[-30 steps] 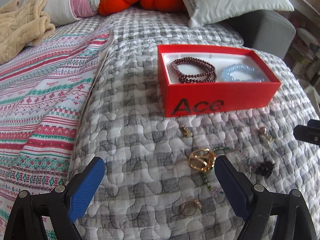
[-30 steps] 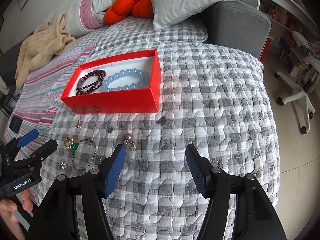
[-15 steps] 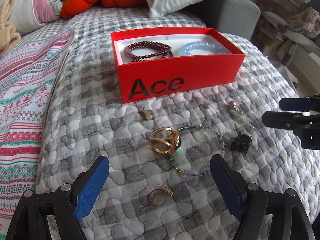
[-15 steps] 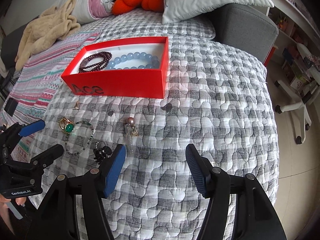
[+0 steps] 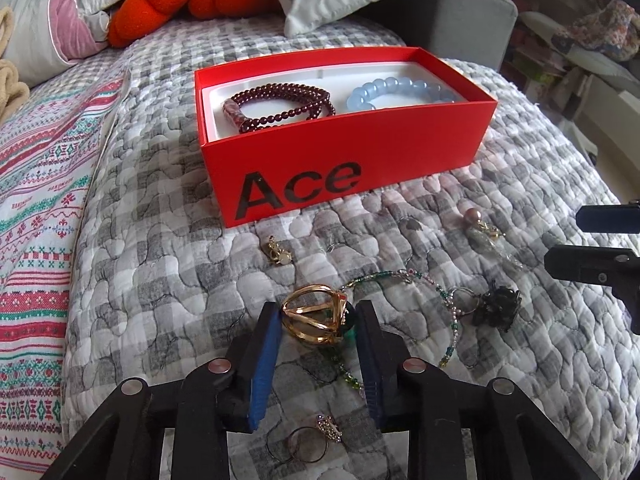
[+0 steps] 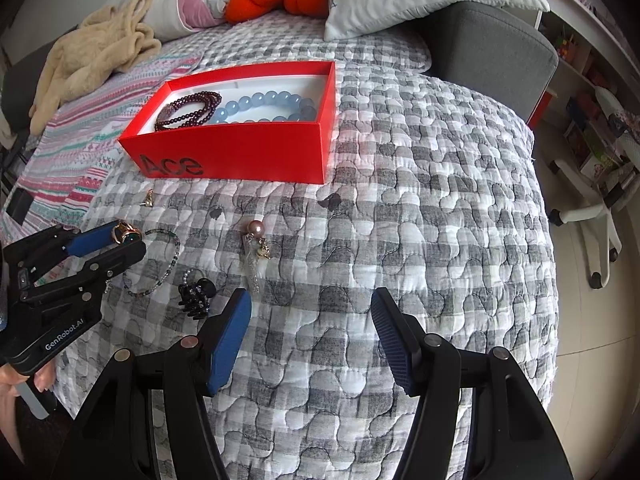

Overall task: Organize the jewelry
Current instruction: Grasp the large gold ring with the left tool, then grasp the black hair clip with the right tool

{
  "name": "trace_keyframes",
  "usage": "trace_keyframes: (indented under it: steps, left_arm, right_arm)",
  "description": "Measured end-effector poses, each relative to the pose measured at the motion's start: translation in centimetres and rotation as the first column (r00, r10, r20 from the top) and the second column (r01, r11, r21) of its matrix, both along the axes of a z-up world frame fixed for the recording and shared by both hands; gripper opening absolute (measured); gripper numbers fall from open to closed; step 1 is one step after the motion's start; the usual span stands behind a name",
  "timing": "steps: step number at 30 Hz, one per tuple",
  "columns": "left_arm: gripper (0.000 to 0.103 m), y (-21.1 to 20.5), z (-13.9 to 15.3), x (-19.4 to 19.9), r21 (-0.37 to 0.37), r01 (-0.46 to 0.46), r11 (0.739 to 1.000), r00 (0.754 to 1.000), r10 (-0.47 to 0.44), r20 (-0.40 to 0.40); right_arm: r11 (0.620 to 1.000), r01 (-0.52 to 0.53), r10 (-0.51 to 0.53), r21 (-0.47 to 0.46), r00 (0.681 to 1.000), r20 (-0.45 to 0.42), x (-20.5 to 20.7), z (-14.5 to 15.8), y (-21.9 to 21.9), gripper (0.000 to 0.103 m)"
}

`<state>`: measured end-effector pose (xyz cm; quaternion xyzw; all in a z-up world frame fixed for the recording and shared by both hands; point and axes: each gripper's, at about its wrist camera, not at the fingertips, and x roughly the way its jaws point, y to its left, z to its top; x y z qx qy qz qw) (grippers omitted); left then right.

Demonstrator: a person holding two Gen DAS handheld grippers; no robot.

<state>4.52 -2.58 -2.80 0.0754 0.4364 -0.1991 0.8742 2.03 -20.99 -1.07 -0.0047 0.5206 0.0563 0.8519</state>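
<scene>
Left gripper [image 5: 318, 322] angled down, jaws closing around gold ring [image 5: 314, 317].

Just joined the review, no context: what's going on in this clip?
A person with a handheld gripper in each hand is sorting jewelry on a quilted bed into a red box. The left gripper has just been closing, and its fingers now sit on either side of a gold ring with a green stone, which still rests on the quilt. The right gripper hangs open over bare quilt. A dark red bracelet and a blue one are already in the box.
</scene>
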Motion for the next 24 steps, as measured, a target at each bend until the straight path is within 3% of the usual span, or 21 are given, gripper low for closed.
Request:
trace_keyframes:
  steps: [10,17,24]
  left_arm:
    - [0.031,1.0,2.0,-0.9,0.002,-0.043,0.999,0.999,0.043,0.013]
    - [0.031,3.1,2.3,-0.8,-0.005,-0.113,0.994,0.993,0.113,-0.014]
    - [0.031,3.9,2.3,-0.9,-0.008,-0.126,0.992,0.992,0.126,-0.019]
  right_arm:
    - [1.000,-0.029,0.029,-0.008,1.000,-0.003,-0.7,-0.2,1.2,0.065]
    - [0.996,-0.093,0.093,0.007,0.995,-0.027,-0.6,-0.7,3.6,0.065]
    - [0.990,-0.141,0.141,0.011,0.989,-0.040,-0.4,-1.5,5.7,0.065]
